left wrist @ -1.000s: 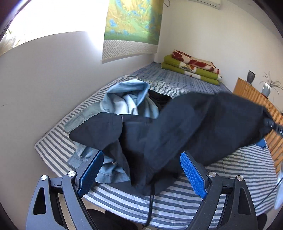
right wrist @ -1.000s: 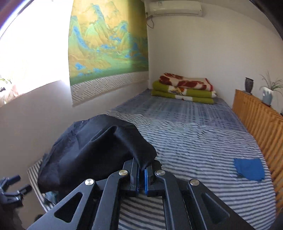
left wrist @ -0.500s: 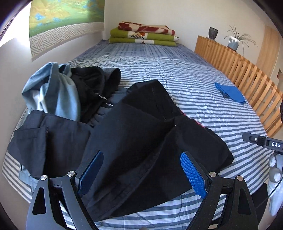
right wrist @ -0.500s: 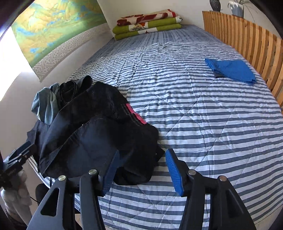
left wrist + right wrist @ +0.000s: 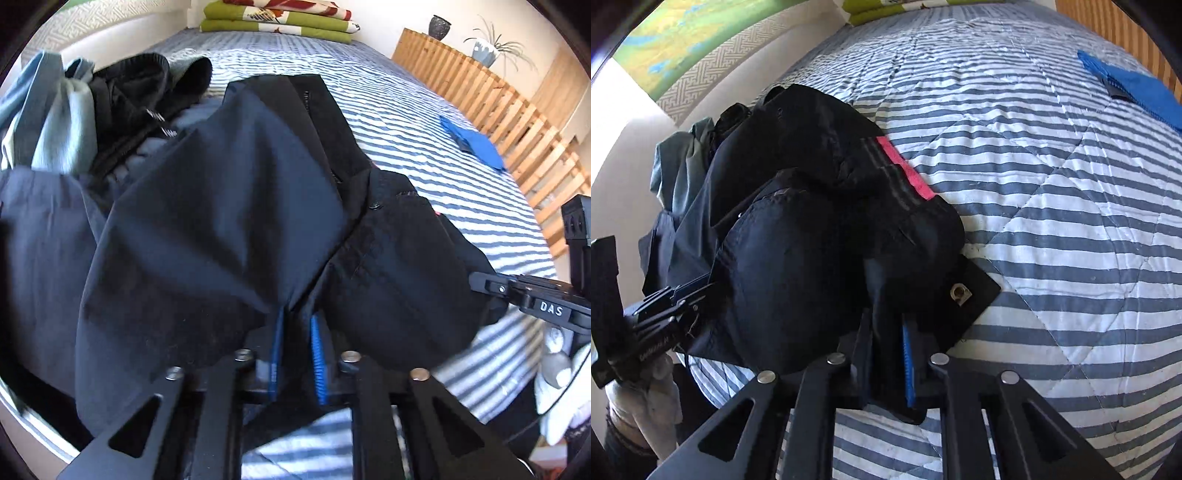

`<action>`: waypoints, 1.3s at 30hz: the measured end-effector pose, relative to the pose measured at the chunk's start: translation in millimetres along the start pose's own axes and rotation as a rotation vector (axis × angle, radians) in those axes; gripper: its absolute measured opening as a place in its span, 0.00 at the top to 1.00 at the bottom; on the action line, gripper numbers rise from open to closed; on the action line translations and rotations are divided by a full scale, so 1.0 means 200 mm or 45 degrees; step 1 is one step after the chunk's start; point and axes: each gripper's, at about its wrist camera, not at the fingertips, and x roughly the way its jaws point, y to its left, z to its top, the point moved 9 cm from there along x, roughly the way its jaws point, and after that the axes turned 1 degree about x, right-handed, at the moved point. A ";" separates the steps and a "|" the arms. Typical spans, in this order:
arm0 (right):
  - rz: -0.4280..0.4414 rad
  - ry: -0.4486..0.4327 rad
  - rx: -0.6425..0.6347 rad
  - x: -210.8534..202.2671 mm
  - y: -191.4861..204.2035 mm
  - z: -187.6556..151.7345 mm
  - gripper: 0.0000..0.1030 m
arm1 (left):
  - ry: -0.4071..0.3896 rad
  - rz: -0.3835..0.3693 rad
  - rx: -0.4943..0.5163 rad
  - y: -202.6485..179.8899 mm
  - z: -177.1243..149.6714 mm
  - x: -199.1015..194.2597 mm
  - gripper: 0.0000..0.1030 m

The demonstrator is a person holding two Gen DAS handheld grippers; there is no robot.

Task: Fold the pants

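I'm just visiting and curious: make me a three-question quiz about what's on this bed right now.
1. True or false: the black pants lie neatly folded.
2. What has the left gripper clamped? A) blue cloth B) black pants C) nothing
3. Fill in: the striped bedspread has, at its far end, a stack of folded ____.

Key: 1 false, they are bunched. 2 B; the right gripper pinches them too. 3 blankets.

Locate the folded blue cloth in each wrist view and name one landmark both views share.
Left wrist: blue cloth lies at upper right on the striped quilt, near the wooden slat rail.
Right wrist: blue cloth sits at the top right edge, partly cut off.
Shared landmark: the black pants at the near end.
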 end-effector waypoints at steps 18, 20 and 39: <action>0.024 -0.126 0.079 -0.44 -0.11 -0.52 0.94 | -0.186 -0.007 0.542 -0.49 -0.04 -0.25 0.21; 0.040 -0.144 0.098 -0.49 -0.14 -0.52 0.94 | -0.122 -0.015 0.572 -0.51 0.00 -0.10 0.21; 0.073 -0.115 0.273 -0.39 -0.23 -0.26 0.56 | 0.124 -0.378 0.513 -0.57 -0.50 -0.27 0.91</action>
